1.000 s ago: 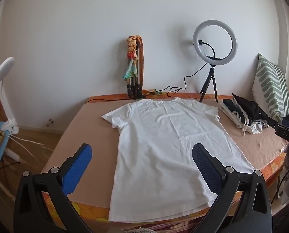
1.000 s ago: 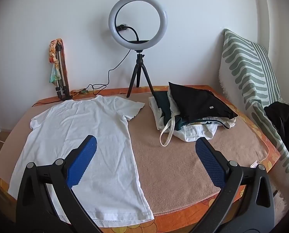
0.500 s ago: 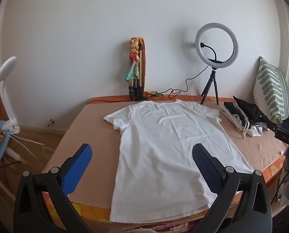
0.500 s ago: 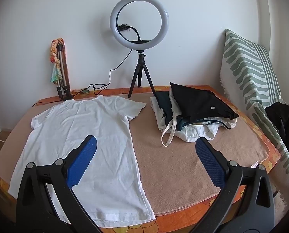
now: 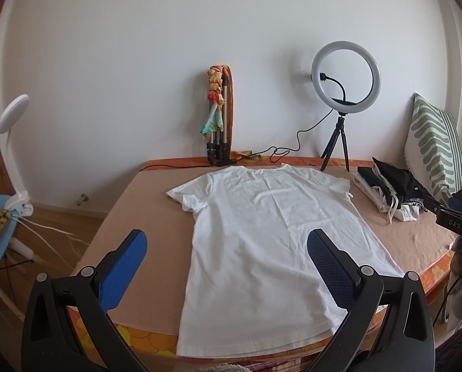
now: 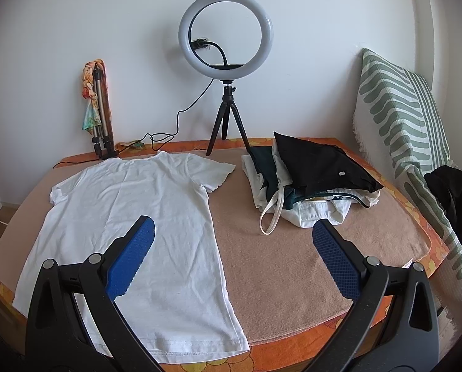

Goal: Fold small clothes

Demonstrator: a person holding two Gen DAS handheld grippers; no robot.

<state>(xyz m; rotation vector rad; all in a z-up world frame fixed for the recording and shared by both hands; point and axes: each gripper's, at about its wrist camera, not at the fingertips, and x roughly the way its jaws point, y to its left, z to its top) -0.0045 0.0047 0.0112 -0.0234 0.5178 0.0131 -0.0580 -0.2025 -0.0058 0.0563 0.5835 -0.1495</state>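
Slowly we are pulling both grippers back from the bed [image 5: 144, 217], left gripper [image 5: 224, 249] and right gripper [image 6: 232, 237] both wide open and empty, while the white T-shirt [image 5: 262, 229] is lying flat, not yet folded.

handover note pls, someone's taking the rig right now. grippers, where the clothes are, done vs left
Left gripper: open, empty, hovering above the near end of the bed.
Right gripper: open, empty, hovering too.
White T-shirt: spread flat on the brown blanket, collar toward the wall, hem at the near edge. No fold made yet.
Pile of clothes: beside the shirt on its right, black piece on top, white strap hanging off. Whether these are finished folds I cannot tell.
Done: shirt laid out.
Left: every fold on the shirt, probably sleeves or sides first, then place it with the pile.
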